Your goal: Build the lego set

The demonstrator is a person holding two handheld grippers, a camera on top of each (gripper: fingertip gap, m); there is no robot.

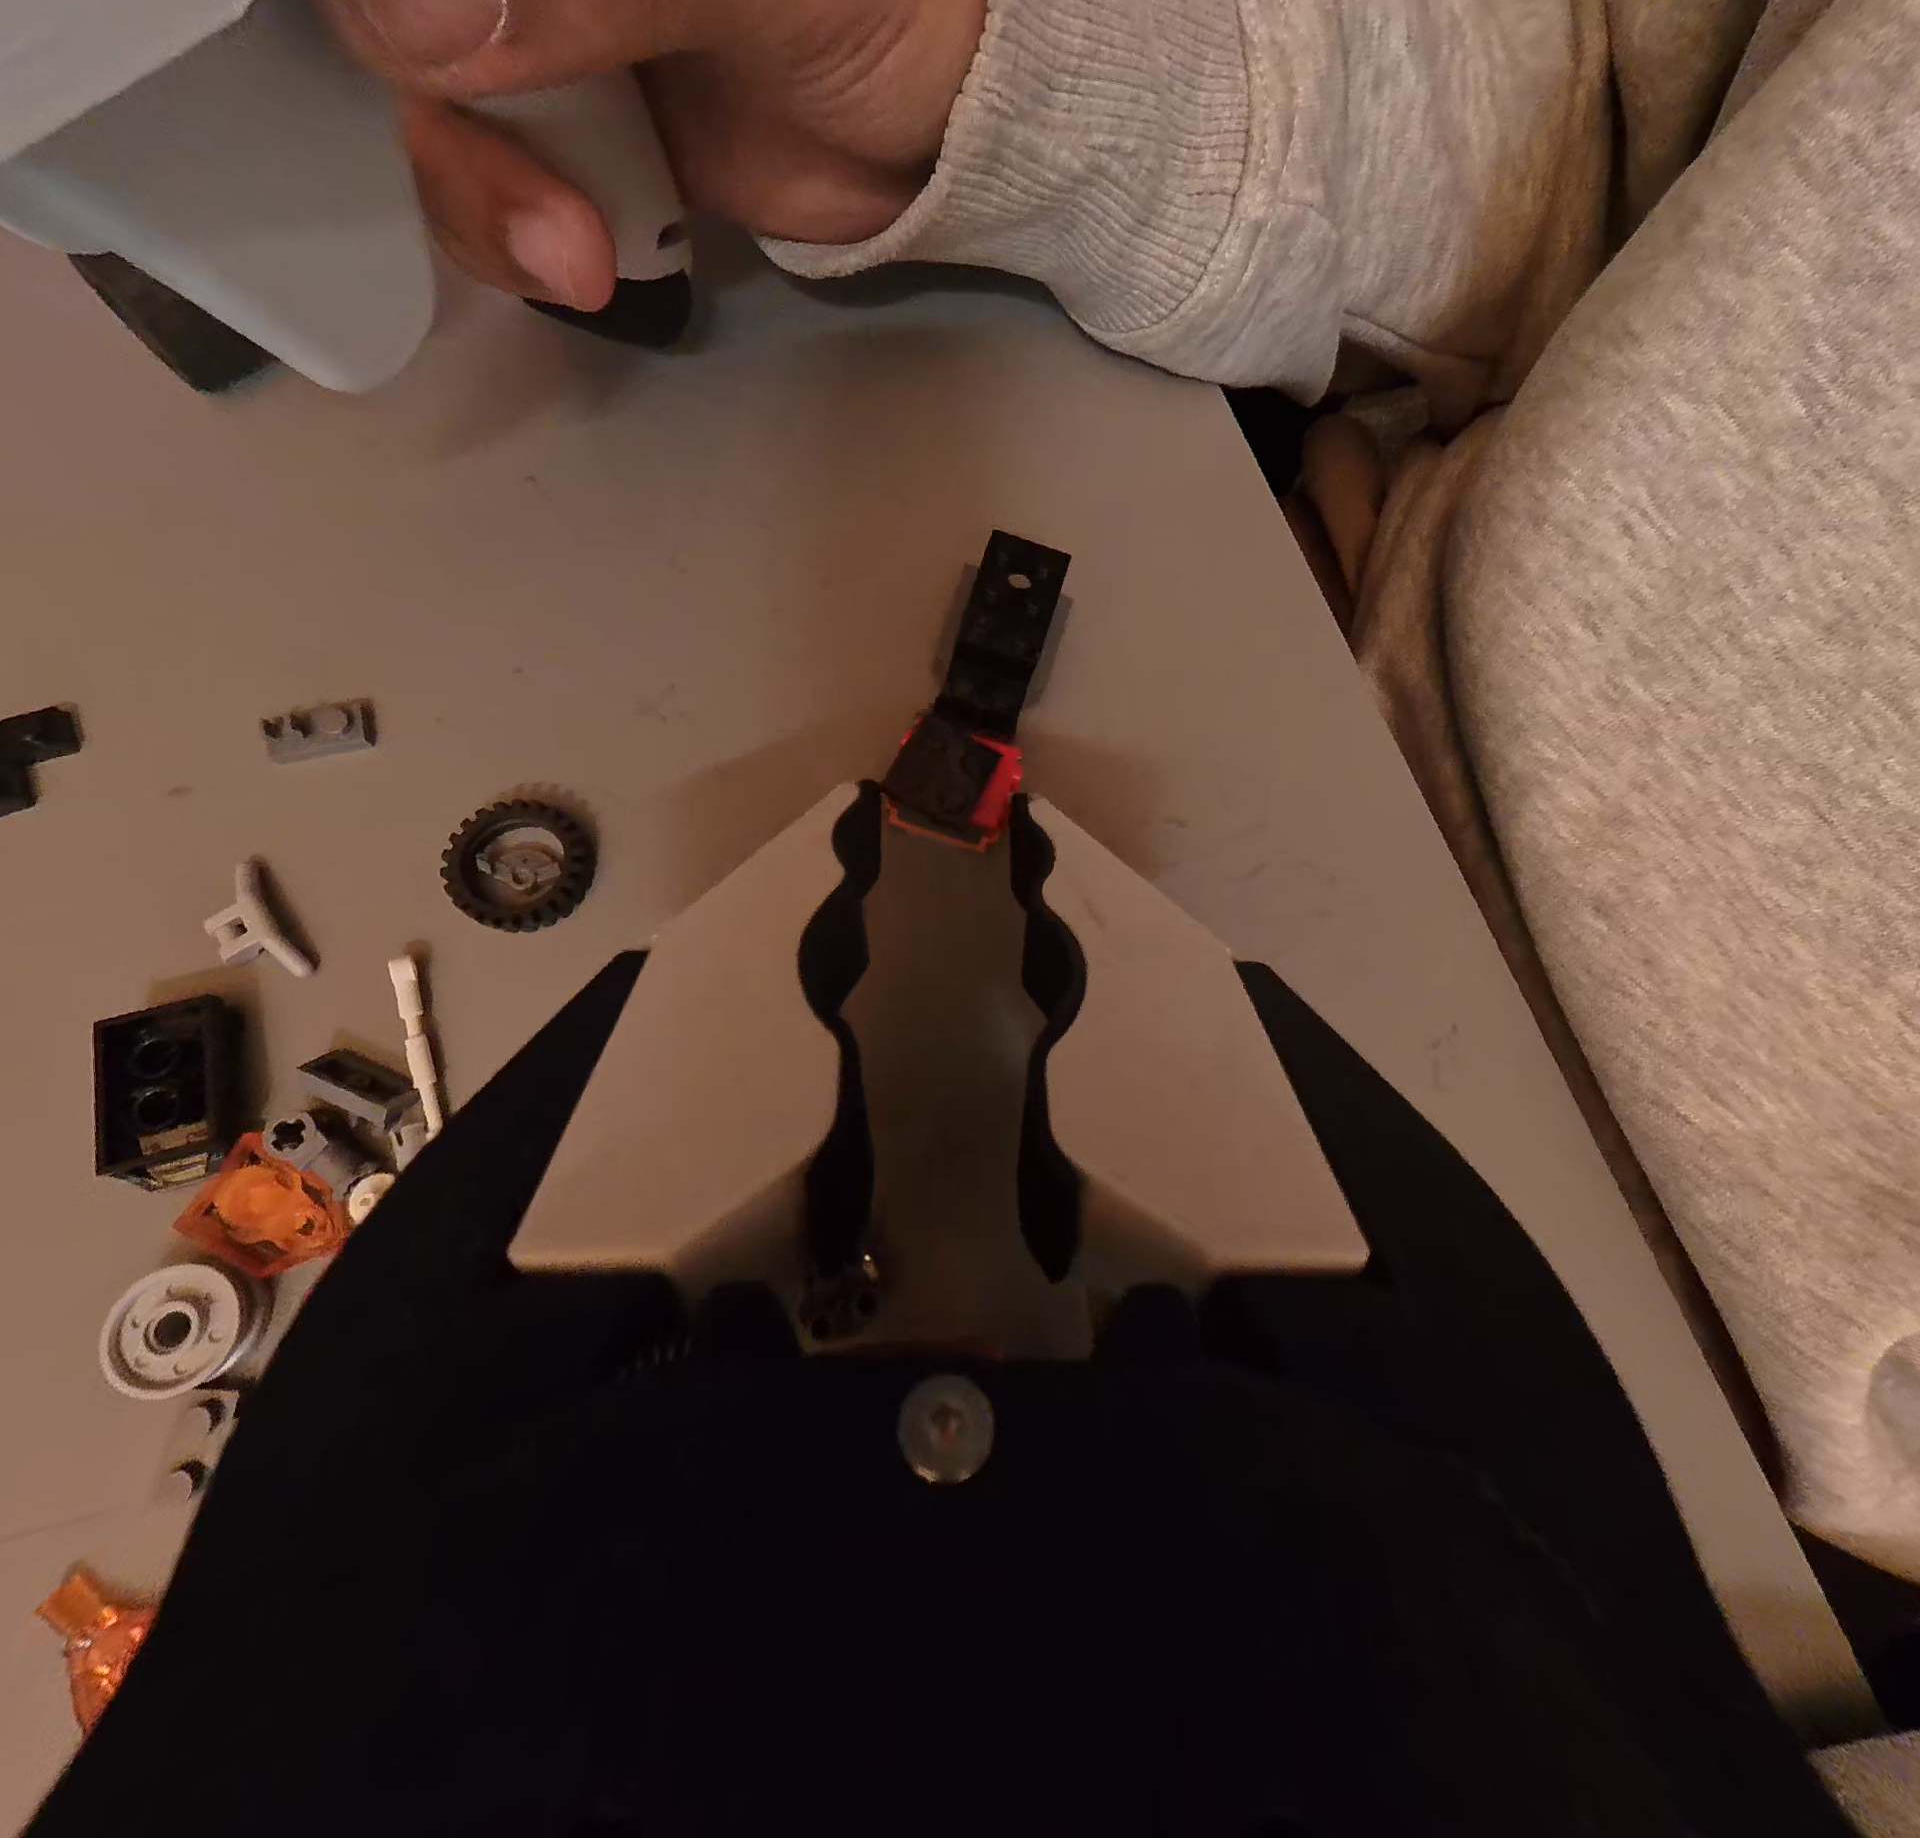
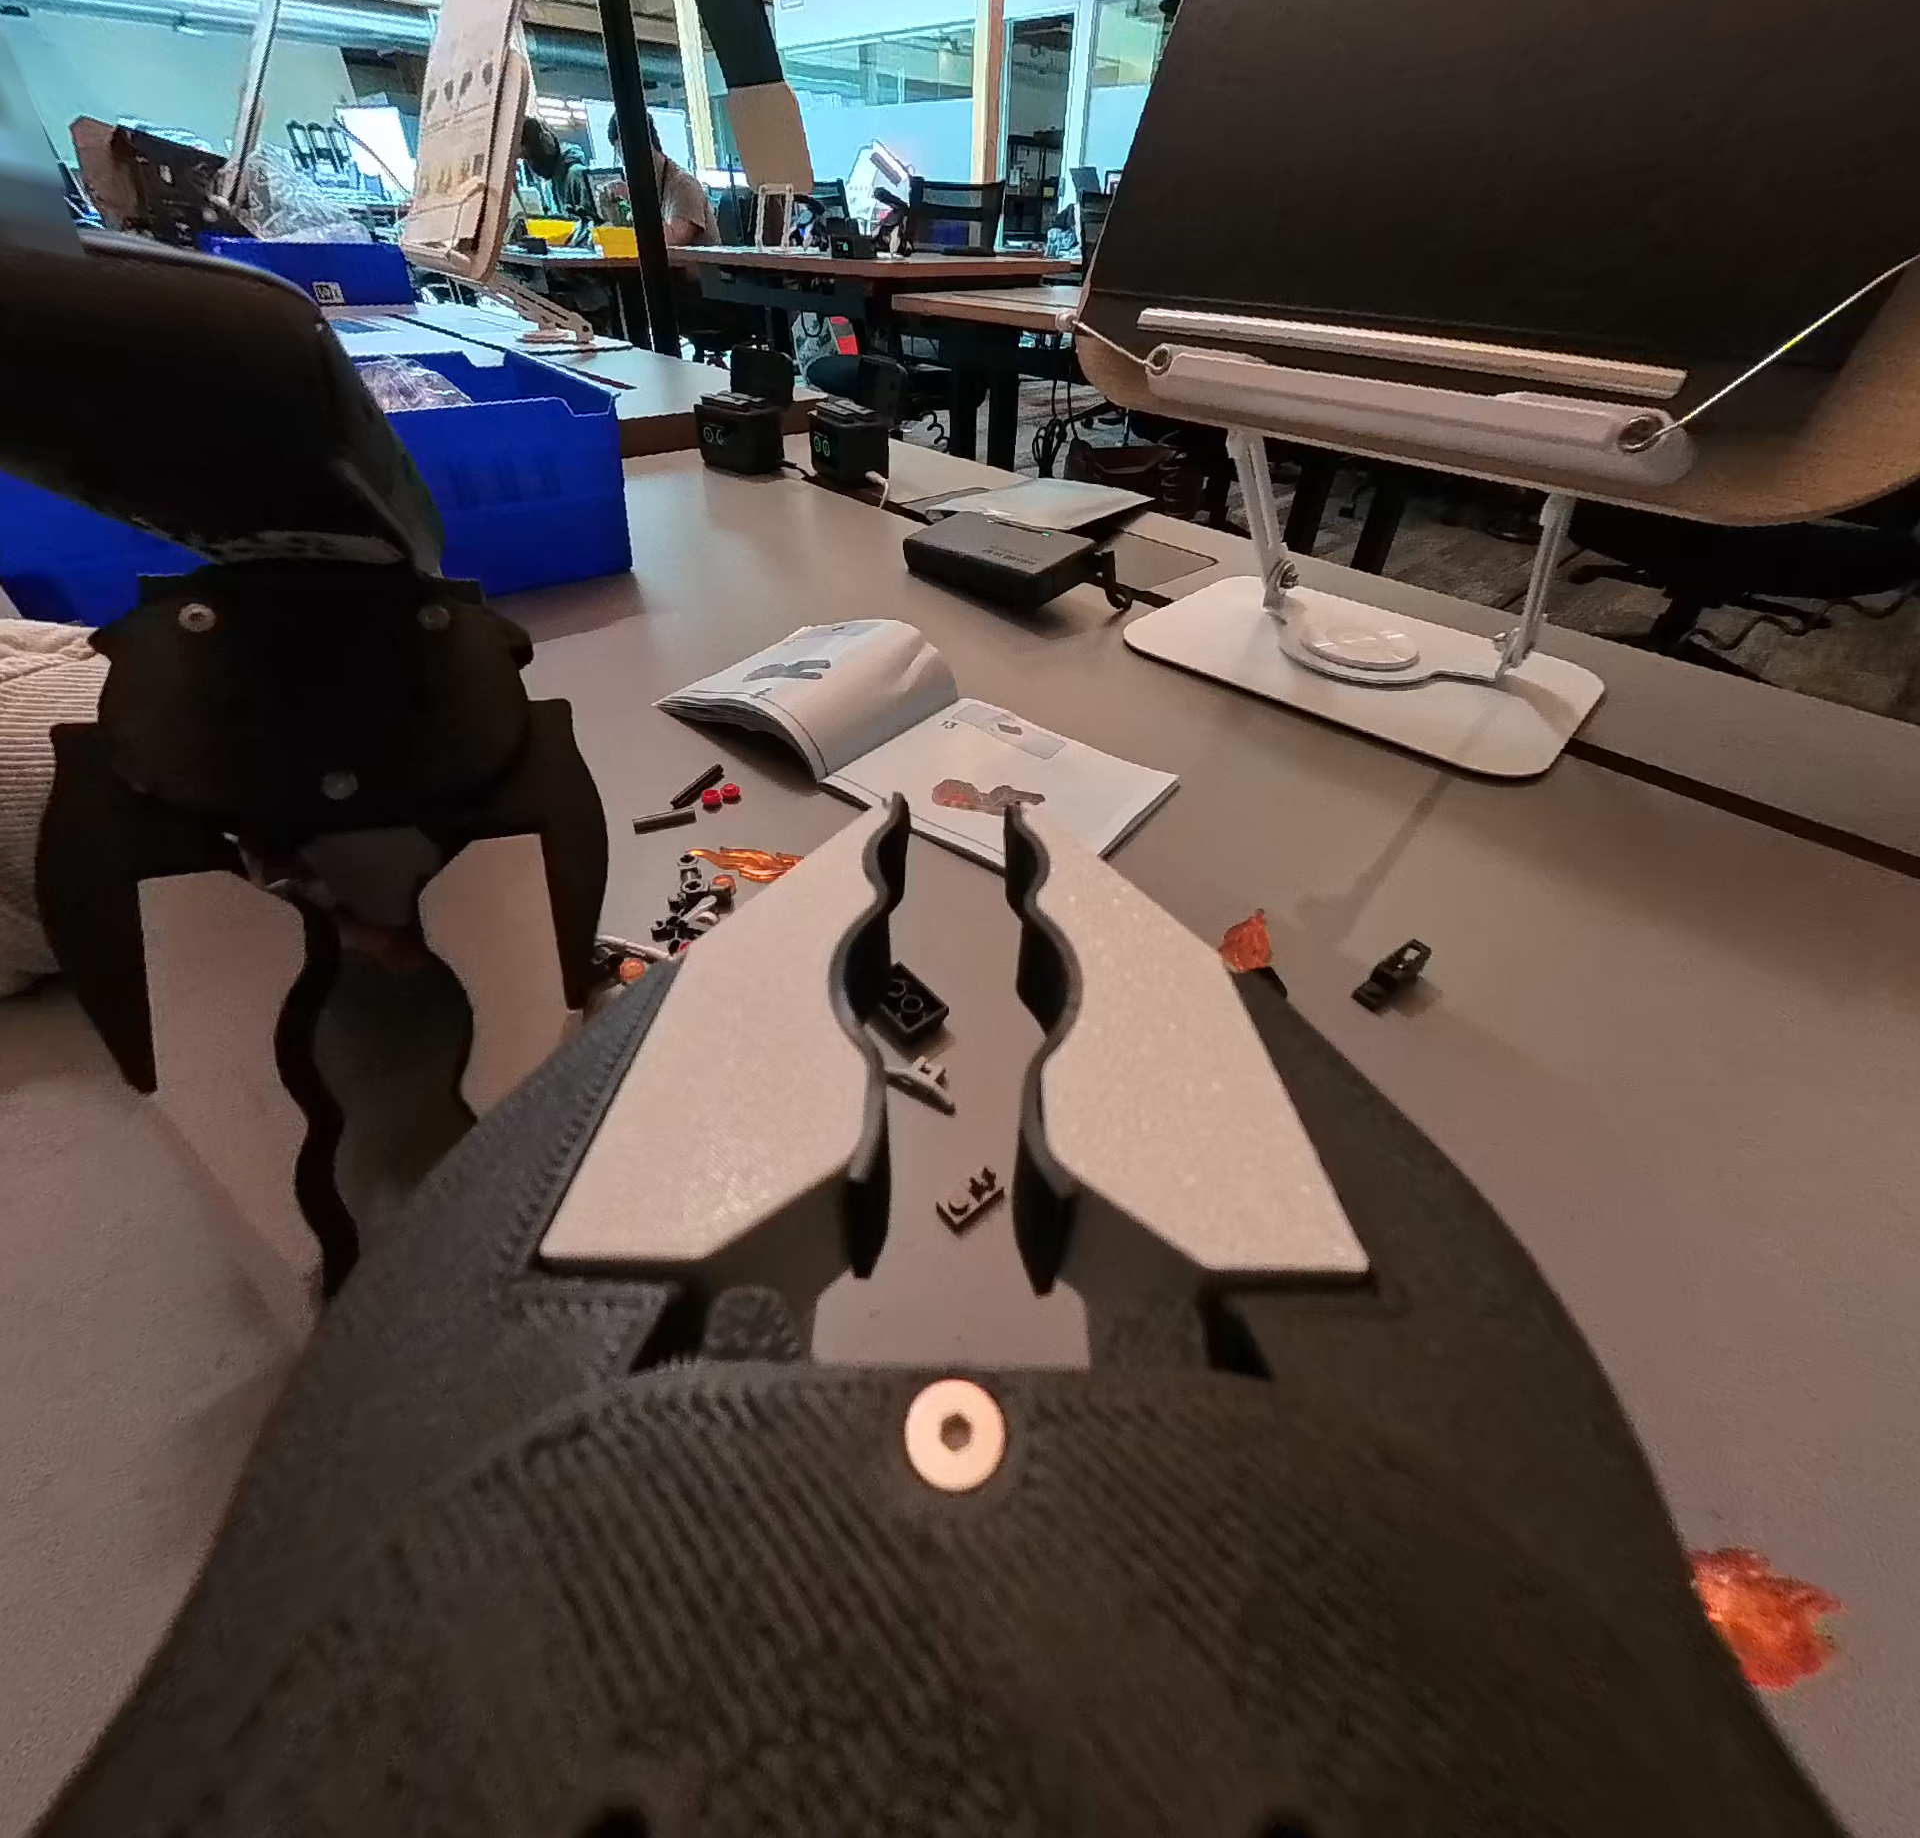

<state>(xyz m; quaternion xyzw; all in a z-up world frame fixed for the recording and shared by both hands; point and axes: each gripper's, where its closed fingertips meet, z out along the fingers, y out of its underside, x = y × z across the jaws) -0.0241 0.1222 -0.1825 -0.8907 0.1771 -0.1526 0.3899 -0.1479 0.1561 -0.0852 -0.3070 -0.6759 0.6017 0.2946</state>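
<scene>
L gripper [image 1: 943,801] points down at table, jaws clamping small black-and-red brick assembly [image 1: 951,786] at tips. R gripper [image 2: 954,822] level, jaws apart, empty; only its view shows open instruction booklet [image 2: 914,728] ahead.

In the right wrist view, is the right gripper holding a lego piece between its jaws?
No: the right gripper has its jaws apart with nothing between them, and the small black plate lies loose on the table below.
</scene>
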